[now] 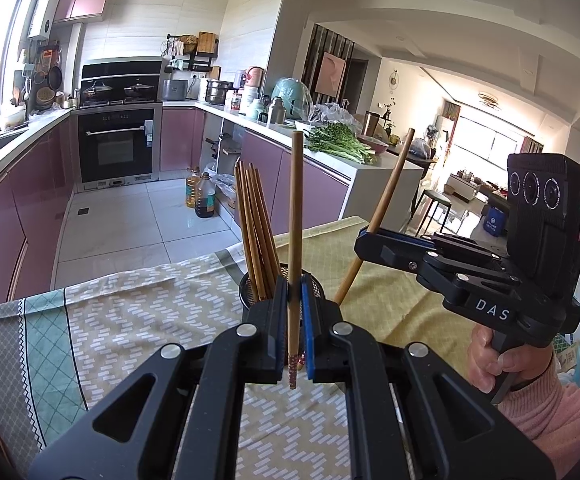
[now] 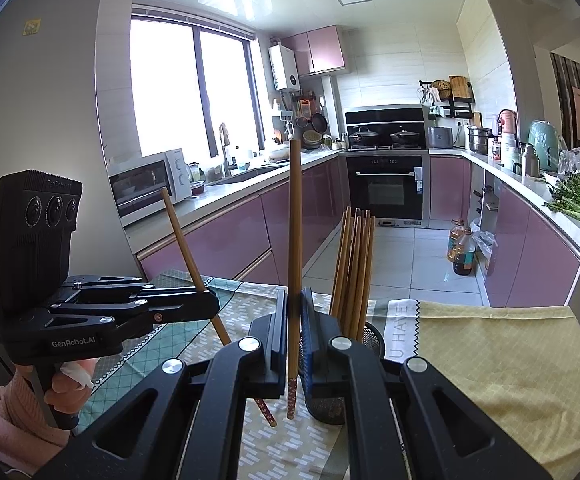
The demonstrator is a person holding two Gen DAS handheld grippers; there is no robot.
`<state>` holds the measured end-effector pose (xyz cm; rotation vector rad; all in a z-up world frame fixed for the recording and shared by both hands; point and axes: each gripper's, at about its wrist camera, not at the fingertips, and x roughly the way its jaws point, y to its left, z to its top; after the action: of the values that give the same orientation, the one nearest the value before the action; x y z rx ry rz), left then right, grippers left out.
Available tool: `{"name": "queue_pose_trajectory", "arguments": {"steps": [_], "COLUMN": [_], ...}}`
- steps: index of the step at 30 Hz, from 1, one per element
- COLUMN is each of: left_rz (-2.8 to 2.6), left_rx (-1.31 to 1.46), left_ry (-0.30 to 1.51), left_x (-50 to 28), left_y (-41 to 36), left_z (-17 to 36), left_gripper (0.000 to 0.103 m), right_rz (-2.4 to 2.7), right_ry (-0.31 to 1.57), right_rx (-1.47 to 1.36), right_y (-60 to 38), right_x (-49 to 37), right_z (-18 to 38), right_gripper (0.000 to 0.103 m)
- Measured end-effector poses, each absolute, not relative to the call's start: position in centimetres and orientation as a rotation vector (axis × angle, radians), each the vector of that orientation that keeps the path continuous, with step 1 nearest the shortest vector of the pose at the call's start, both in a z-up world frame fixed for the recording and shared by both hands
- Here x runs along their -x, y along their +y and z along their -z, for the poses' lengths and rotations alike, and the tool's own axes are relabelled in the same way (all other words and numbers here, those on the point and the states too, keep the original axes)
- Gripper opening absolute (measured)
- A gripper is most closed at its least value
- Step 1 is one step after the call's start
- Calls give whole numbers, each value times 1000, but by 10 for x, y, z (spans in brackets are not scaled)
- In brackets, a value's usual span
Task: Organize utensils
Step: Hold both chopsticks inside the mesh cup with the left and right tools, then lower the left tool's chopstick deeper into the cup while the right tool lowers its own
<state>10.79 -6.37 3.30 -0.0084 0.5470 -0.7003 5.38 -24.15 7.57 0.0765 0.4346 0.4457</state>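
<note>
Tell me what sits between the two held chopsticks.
In the left wrist view, only the mesh holder's rim and bare tablecloth lie between the left tongs' chopstick and the right tongs' chopstick.

— What are the chopsticks point(image 1: 296, 216) made of?

— Wood, it looks like, smooth and matt (the lower tips carry a small printed pattern). The holder point(image 1: 250, 286) on the table is black metal mesh.

— And the tablecloth point(image 1: 138, 320)?

— Woven cloth, matt, with a printed pattern. The left gripper point(image 1: 293, 300) is matt black plastic with shiny metal rivets; the far floor tiles point(image 1: 138, 224) are glossy.
</note>
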Motion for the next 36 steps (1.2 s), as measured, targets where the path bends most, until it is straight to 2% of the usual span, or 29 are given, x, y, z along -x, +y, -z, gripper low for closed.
{"name": "queue_pose_trajectory", "arguments": {"steps": [36], "left_rz": [698], "left_rx": [7], "left_ry": [518], "left_x": [-116], "left_y": [-64], "left_z": [-44], "left_gripper": [8], "right_rz": [-450], "right_ry": [406], "right_rx": [-65], "right_y": [-240], "right_x": [-62], "right_z": [-85], "right_gripper": [5]}}
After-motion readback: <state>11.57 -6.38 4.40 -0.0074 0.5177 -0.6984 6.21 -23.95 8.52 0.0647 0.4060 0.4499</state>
